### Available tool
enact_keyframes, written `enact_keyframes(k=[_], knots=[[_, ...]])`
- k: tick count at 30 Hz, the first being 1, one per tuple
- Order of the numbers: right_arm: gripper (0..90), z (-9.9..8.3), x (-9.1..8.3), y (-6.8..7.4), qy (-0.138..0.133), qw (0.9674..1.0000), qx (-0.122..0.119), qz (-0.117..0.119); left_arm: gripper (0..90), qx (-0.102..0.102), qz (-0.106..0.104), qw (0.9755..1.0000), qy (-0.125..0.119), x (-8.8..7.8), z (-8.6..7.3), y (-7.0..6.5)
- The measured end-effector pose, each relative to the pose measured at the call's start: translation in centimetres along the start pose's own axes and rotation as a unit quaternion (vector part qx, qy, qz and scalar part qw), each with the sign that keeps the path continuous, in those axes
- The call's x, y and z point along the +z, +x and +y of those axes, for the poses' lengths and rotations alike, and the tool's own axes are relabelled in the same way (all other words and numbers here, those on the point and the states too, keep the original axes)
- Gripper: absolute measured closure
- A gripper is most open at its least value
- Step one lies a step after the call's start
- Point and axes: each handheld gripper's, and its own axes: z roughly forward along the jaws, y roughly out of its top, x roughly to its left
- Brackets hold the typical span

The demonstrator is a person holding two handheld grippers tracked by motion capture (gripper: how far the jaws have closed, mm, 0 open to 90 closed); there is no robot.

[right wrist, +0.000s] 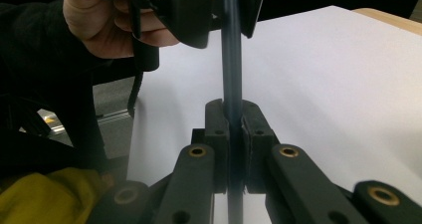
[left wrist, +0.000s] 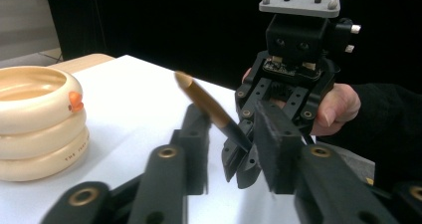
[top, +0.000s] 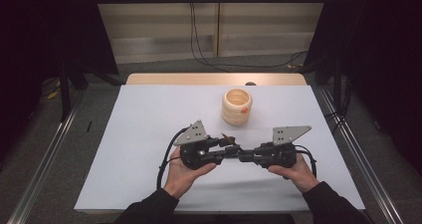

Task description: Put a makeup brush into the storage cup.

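Observation:
A slim brush point(left wrist: 209, 107) with a dark shaft point(right wrist: 231, 59), an orange band and a tan tip points up and away from my right gripper point(right wrist: 233, 112), which is shut on the shaft's lower end. My left gripper point(left wrist: 233, 122) faces it, and the brush runs between its jaws; its pads point(right wrist: 189, 15) stand close on either side, with a small gap showing. In the high view the two grippers, left point(top: 230, 147) and right point(top: 243, 155), meet tip to tip above the table's front middle. A cream ringed holder point(top: 237, 106) with an orange knob stands behind them.
A white sheet point(top: 149, 134) covers the table, whose wooden edge point(top: 164, 78) shows at the back. The cream holder point(left wrist: 35, 124) is close on the left in the left gripper view. Metal rails point(top: 45, 154) run along both sides.

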Motion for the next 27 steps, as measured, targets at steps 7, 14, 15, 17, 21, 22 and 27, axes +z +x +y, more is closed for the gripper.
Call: enact_keyframes(k=[7,14,15,17,21,22,27], knots=[[84.3,-0.07,0.25,0.15,0.005,1.0,-0.004,0.003,71.8,0.002,-0.002,1.0,0.001,-0.03,0.05,-0.13],[84.3,-0.05,0.33,0.19,0.006,0.9999,-0.006,0.006,75.4,-0.001,-0.007,1.0,-0.004,-0.1,0.08,-0.06],[84.2,-0.05,0.35,0.2,0.005,0.9999,-0.007,0.007,76.2,-0.001,-0.009,1.0,-0.004,-0.12,0.09,-0.03],[84.3,-0.04,0.36,0.25,0.007,0.9999,-0.008,0.006,77.4,-0.003,-0.006,1.0,-0.005,-0.11,0.1,-0.05],[84.2,-0.04,0.44,0.26,0.006,0.9999,-0.008,0.008,78.6,-0.005,-0.011,0.9999,-0.004,-0.14,0.15,-0.03],[83.7,-0.04,0.43,0.27,0.009,0.9999,-0.01,0.005,80.0,-0.007,-0.018,0.9998,-0.003,-0.2,0.17,-0.04],[82.3,0.02,0.48,0.28,0.003,0.9999,-0.01,0.007,83.3,-0.019,-0.029,0.9993,-0.011,-0.31,0.27,-0.16]])
